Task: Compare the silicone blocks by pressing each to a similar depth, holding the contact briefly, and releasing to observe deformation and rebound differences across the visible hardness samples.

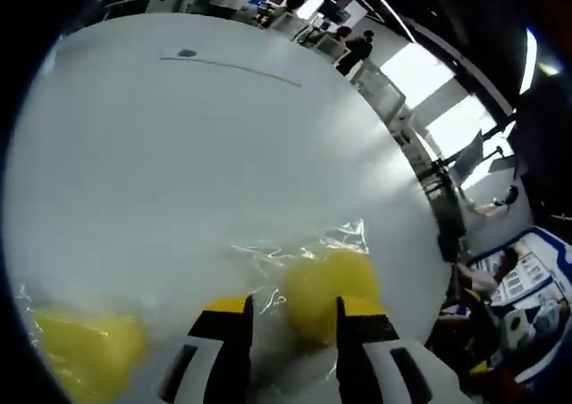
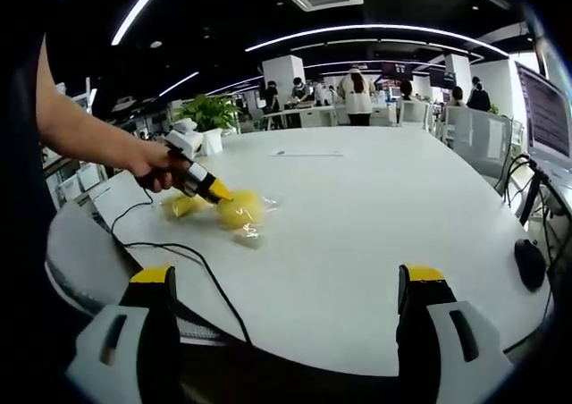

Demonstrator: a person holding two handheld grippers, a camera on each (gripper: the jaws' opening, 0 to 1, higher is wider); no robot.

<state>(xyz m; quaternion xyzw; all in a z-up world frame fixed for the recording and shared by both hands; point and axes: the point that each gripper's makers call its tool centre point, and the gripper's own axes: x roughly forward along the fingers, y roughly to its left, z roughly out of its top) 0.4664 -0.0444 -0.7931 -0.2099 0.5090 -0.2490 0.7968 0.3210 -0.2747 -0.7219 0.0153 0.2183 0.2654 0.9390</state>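
Nearest in the left gripper view: left gripper (image 1: 293,319), jaws parted, tips yellow, pointing down at the white table (image 1: 179,172). Just ahead of the tips, a little toward the right jaw, a yellow block (image 1: 326,288) in clear crinkled wrap (image 1: 344,236), apparently touching or nearly touching that jaw; cannot tell whether pressed yet. Off to the lower left, a second yellow block (image 1: 85,350), also wrapped, well apart from the jaws. Farther across the table, a thin dark line (image 1: 232,69) and a small dark spot (image 1: 186,53).

Nearest in the right gripper view: right gripper (image 2: 286,301), jaws spread wide, nothing between them, held back at the near table edge (image 2: 268,341). Beyond, a black cable (image 2: 201,270) trailing over the table. Farther still, a hand (image 2: 152,167) holding the left gripper down onto the yellow block (image 2: 239,209), with the other block (image 2: 181,205) just behind it, toward the hand. At far right, a dark mouse (image 2: 529,263); in the distance, a plant (image 2: 210,113) and people at desks.

Judged from this: left gripper far nearer both blocks, right gripper well apart; block's long axis hard to make out through the wrap, roughly rounded. Next press likely straight down along the left jaws; wrap may slip.
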